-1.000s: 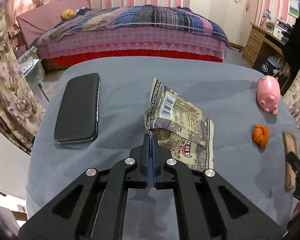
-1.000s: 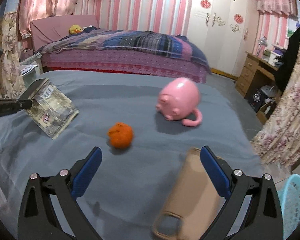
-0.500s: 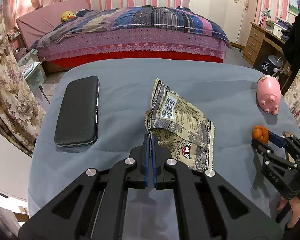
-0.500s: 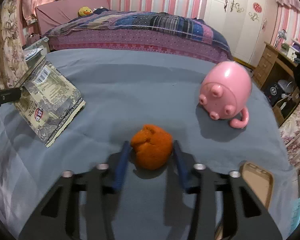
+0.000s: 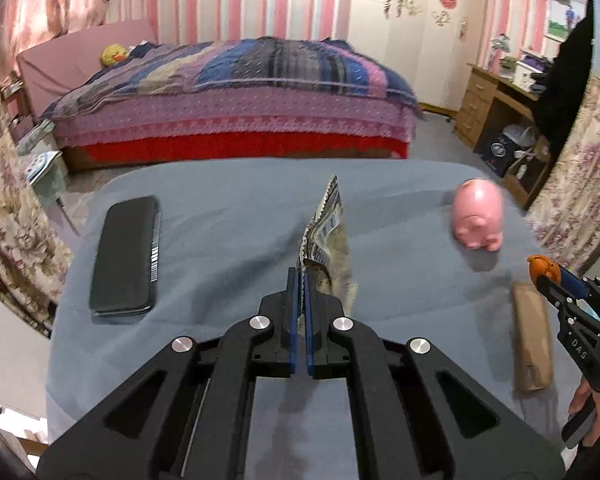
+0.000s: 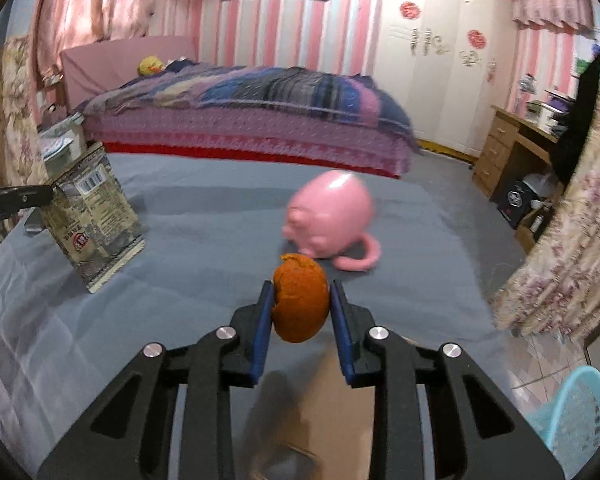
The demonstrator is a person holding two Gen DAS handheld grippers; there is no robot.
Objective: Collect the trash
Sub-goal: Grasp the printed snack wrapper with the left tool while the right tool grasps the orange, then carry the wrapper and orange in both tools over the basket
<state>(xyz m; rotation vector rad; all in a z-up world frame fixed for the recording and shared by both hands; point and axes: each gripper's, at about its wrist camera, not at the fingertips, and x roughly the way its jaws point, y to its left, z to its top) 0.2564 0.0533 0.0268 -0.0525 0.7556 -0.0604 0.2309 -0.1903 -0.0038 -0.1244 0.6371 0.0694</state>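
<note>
Left gripper [image 5: 301, 276]: jaws pressed together on one edge of snack wrapper [image 5: 327, 236], pinched between the blue pads [image 5: 293, 320]. Wrapper raised on edge above grey tablecloth [image 5: 220, 208]; in the right wrist view [image 6: 90, 220] hanging tilted, barcode side facing the camera, lower corner at or just above the cloth, contact not resolvable.

Right gripper [image 6: 301, 294]: jaws clamped around orange peel [image 6: 300, 298], one blue pad on each side, peel clear of the cloth. Same grip seen from the left wrist view at far right [image 5: 548, 274], peel [image 5: 542, 268] at the finger ends, a hand [image 5: 592, 412] around the tool's grip below.

Pink pig-shaped mug [image 6: 330, 216] lying on the cloth just beyond the peel, handle toward the camera; motion-blurred. Tan phone case [image 5: 532, 340] flat on the cloth under and beside the right gripper. Black phone [image 5: 126, 256] flat near the left edge, well apart from the wrapper. Light blue basket [image 6: 576, 412] on the floor at lower right. Bed [image 5: 236, 92] behind the table.
</note>
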